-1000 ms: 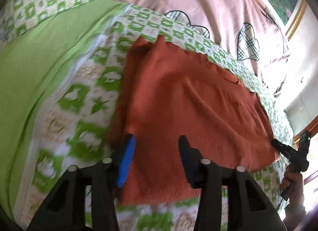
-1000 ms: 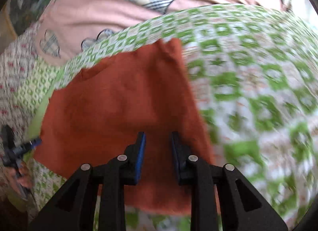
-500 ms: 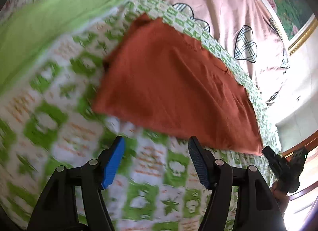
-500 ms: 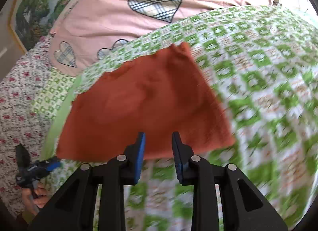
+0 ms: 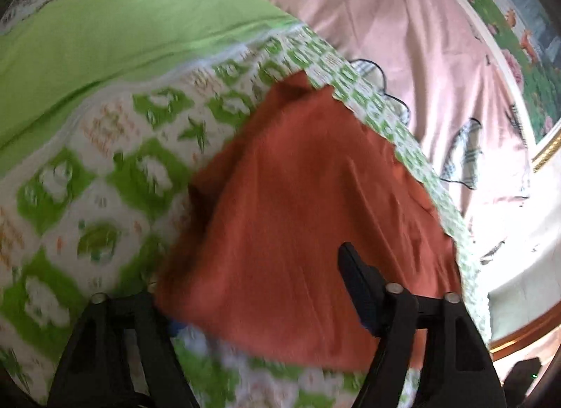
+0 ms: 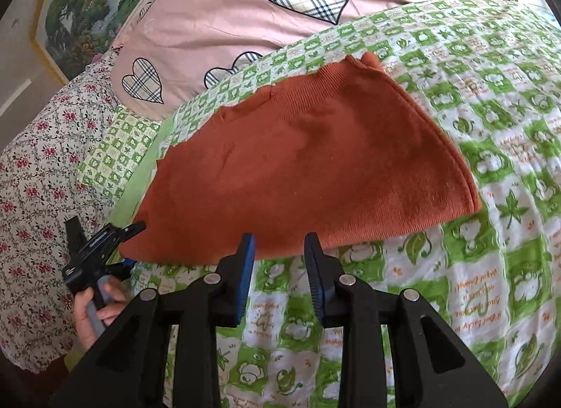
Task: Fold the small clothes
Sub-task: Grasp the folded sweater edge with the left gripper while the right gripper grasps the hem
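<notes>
A rust-orange knitted garment [image 6: 308, 169] lies folded flat on the green-and-white patterned bedspread [image 6: 491, 267]. In the left wrist view the garment [image 5: 308, 215] fills the middle. My left gripper [image 5: 259, 288] is open with its jaws wide, one finger over the cloth and the other at the garment's near left corner, partly hidden by it. In the right wrist view my right gripper [image 6: 278, 250] is open and empty, just short of the garment's near edge. The left gripper [image 6: 115, 232] shows there at the garment's left corner.
A pink quilt with plaid hearts [image 6: 245, 11] lies behind the garment. A plain green sheet [image 5: 105, 46] runs along the left. A floral cloth [image 6: 38, 162] and a framed picture [image 6: 87, 4] are at the far left. A wooden bed edge [image 5: 519, 334] is at the right.
My left gripper pulled back off the garment, then moved in again at its near left corner. My right gripper drew back from over the garment to just before its near edge.
</notes>
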A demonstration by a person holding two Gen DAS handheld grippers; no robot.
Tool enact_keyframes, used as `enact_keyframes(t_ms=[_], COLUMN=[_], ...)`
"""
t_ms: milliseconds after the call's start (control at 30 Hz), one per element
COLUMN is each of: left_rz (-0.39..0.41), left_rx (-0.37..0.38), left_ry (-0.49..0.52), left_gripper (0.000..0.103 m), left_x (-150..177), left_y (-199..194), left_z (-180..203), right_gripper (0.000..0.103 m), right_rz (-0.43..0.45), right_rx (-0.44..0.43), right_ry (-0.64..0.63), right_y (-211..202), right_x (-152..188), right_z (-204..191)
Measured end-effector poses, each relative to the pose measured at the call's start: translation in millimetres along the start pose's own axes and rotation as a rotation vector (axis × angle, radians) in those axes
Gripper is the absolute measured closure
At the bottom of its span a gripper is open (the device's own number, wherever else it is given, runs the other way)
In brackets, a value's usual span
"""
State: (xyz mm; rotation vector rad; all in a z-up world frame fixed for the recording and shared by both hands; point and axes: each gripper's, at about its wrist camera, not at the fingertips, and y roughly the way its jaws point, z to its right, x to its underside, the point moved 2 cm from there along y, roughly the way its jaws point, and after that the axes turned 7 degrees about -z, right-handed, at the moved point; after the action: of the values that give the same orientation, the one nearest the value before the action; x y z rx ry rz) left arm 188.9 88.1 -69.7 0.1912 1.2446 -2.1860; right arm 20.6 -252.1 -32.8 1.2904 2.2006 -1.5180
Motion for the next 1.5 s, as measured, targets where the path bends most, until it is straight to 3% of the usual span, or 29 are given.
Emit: enact_keyframes(t_ms=[33,67,100,167,300,433,567,667,767,867,933,1000,1167,1200,1233,1267,1367,1500], left_rz=[0.003,0.001,-0.011,-0.011,0.042,0.063,0.029,-0.027,-0.098,-0.101,-0.083,-0.077,-0.064,-0.064,-0.063,-0.061,-0.031,-0.035], left_rx=[-0.009,-0.006,0.017,0.024,0.005,0.044,0.113,0.115,0.06,0.047,0.064,0.085,0.107,0.105,0.103,0.1,0.114,0.213], left_ry=[0.0,0.004,0.008,0.021,0.191,0.388,0.557,0.655,0.707,0.712,0.706,0.697,0.704,0.709,0.713,0.717,0.743,0.774], left_gripper=[0.055,0.079,0.089,0.092,0.093,0.093,0.093,0.093,0.093,0.093,0.093,0.093,0.093,0.093,0.093,0.093,0.093,0.093], left_x=[-3.5,-7.8,-11.0,-14.9,-9.9,5.8,36.8,68.2,95.2,103.4,101.7,96.6,94.7,95.9,96.0,96.1,96.1,105.0], left_y=[2.0,4.3,6.2,4.3,-15.0,-25.6,-11.0,17.3,53.1,61.9,56.7,52.5,44.8,42.3,40.9,39.3,29.5,23.4], left_z=[0.4,1.0,1.3,7.1,56.6,125.2,192.7,222.0,227.6,220.3,215.9,211.1,210.1,211.7,212.3,213.9,227.8,261.8], right_gripper=[0.072,0.072,0.072,0.072,0.072,0.072,0.072,0.072,0.072,0.07,0.047,0.038,0.038,0.042,0.07,0.083,0.088,0.088], right_rz=[0.003,0.005,0.008,0.012,0.033,0.042,0.033,0.013,-0.021,-0.078,-0.111,-0.138,-0.279,-0.295,-0.314,-0.32,-0.27,-0.146], right_rx=[-0.003,-0.005,-0.008,-0.017,-0.005,0.0,-0.005,-0.028,-0.067,-0.124,-0.185,-0.249,-0.339,-0.333,-0.322,-0.31,-0.305,-0.287], right_ry=[-0.002,-0.002,0.0,0.004,-0.004,0.004,0.017,0.037,0.051,0.037,0.035,0.042,0.067,0.08,0.068,0.054,-0.005,-0.092], right_y=[0.9,1.9,3.1,4.9,4.2,0.0,-1.6,3.3,15.6,34.7,51.5,72.5,143.3,155.2,166.2,169.3,155.0,98.1], right_x=[-3.0,-6.2,-10.1,-17.2,-32.7,-45.8,-57.3,-66.4,-76.8,-88.0,-96.8,-108.1,-133.9,-137.0,-140.2,-142.2,-153.4,-170.5], right_z=[0.2,1.3,2.9,6.2,16.0,31.4,44.6,52.2,53.5,41.9,30.4,19.0,-5.8,-8.4,-13.4,-16.0,-27.6,-25.5])
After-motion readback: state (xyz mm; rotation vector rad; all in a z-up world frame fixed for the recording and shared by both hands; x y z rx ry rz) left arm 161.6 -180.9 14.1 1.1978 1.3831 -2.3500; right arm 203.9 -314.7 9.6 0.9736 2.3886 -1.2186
